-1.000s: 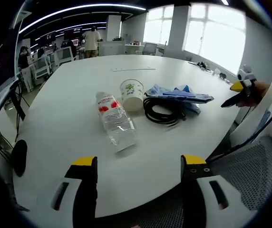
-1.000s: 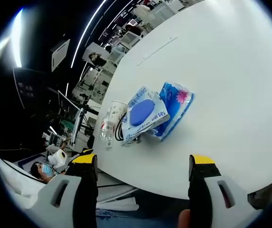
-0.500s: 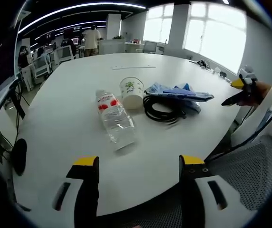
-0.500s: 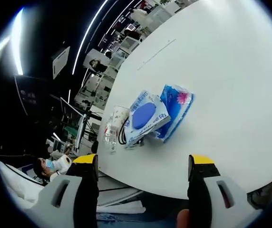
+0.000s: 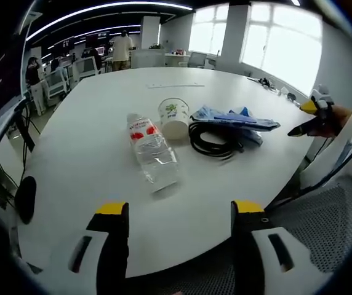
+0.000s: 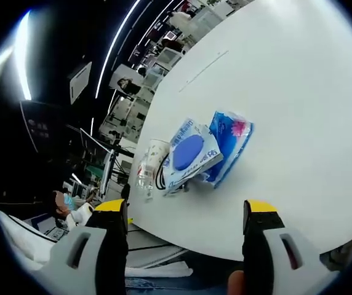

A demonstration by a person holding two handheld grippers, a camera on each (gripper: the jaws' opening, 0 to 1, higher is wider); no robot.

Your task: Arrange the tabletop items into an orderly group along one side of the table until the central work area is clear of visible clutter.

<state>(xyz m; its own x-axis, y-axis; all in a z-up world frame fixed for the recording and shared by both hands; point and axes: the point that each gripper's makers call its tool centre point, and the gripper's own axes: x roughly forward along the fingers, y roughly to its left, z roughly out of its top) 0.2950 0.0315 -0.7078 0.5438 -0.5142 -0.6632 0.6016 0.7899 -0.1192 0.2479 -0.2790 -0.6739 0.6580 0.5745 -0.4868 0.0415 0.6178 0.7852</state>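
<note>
My left gripper (image 5: 173, 212) hangs over the near edge of the large white round table (image 5: 102, 104), its two yellow-tipped jaws spread wide with nothing between them. My right gripper (image 6: 185, 212), seen in its own view, is likewise agape and empty above the table's rim, and in the left gripper view it (image 5: 308, 120) shows at the far right, off the table's edge, with a hand behind it. The clutter sits together near the middle of the table. A clear plastic water bottle with a red-and-white label (image 5: 151, 153) lies on its side, cap end pointing away from me. Just beside its far end stands a white paper cup with a green print (image 5: 174, 118), upright. To the right of the cup lies a coiled black cable (image 5: 214, 138), and the pale blue wet-wipe packet with a round blue lid (image 6: 190, 155) lies on top of part of it, overlapping a blue tissue pack with a pink patch (image 6: 230, 144). In the right gripper view the same group shows from the opposite side, the bottle (image 6: 144, 174) and cup (image 6: 154, 153) behind the packets. A thin pale strip (image 5: 175, 85) lies on the table well beyond the group. Beyond the table are office desks, bright windows and standing people.
</note>
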